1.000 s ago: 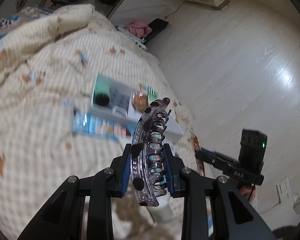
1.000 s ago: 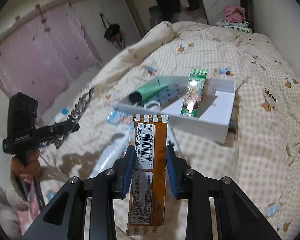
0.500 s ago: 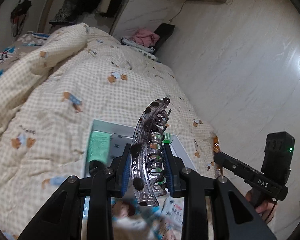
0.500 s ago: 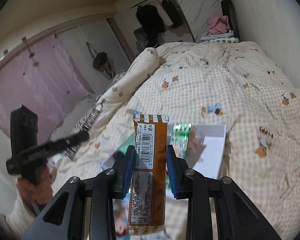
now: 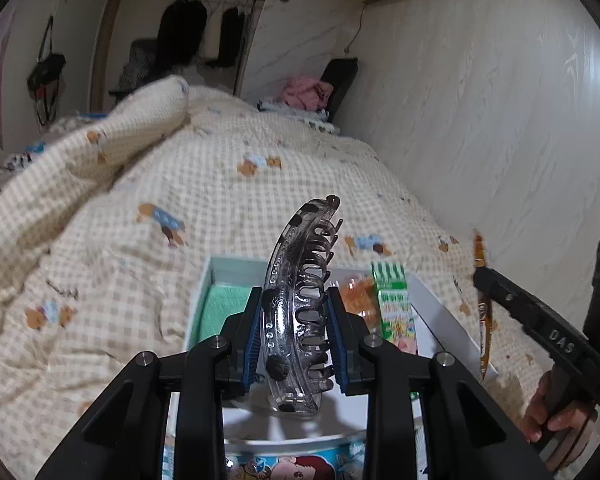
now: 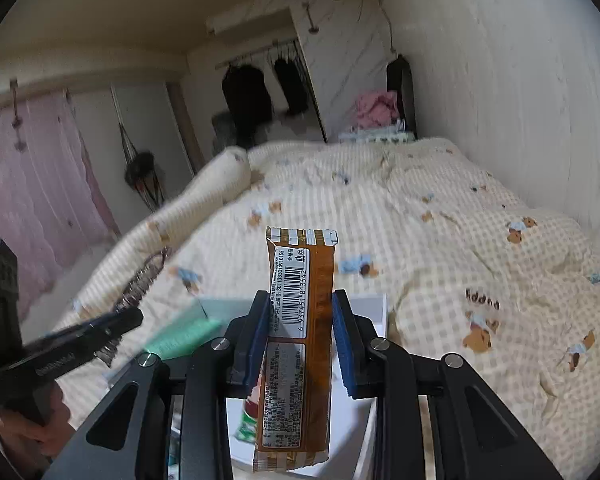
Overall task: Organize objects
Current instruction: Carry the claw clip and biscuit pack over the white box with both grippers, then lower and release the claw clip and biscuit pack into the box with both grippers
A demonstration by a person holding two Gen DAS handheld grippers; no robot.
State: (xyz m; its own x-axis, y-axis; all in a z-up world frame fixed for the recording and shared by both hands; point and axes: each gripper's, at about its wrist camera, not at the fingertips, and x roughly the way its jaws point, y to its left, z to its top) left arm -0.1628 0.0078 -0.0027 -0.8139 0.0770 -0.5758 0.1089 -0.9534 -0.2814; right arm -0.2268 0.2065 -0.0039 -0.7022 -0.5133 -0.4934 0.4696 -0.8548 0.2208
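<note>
Above a white box point(image 5: 440, 312) on the checked bed point(image 5: 148, 264), the left gripper point(image 5: 296, 336) clamps a clear hair claw point(image 5: 300, 300) upright; the right gripper point(image 6: 300, 340) grips a brown snack bar point(image 6: 296, 344) near its middle, both apparently poised for boxing.

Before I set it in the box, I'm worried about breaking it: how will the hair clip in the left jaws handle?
The hair clip looks like clear hard plastic, so probably stiff and light. Its thin curved teeth seem the fragile part and might snap under a hard squeeze. The glossy, curved back may slip or pivot between the pads, which grip only its middle.
</note>
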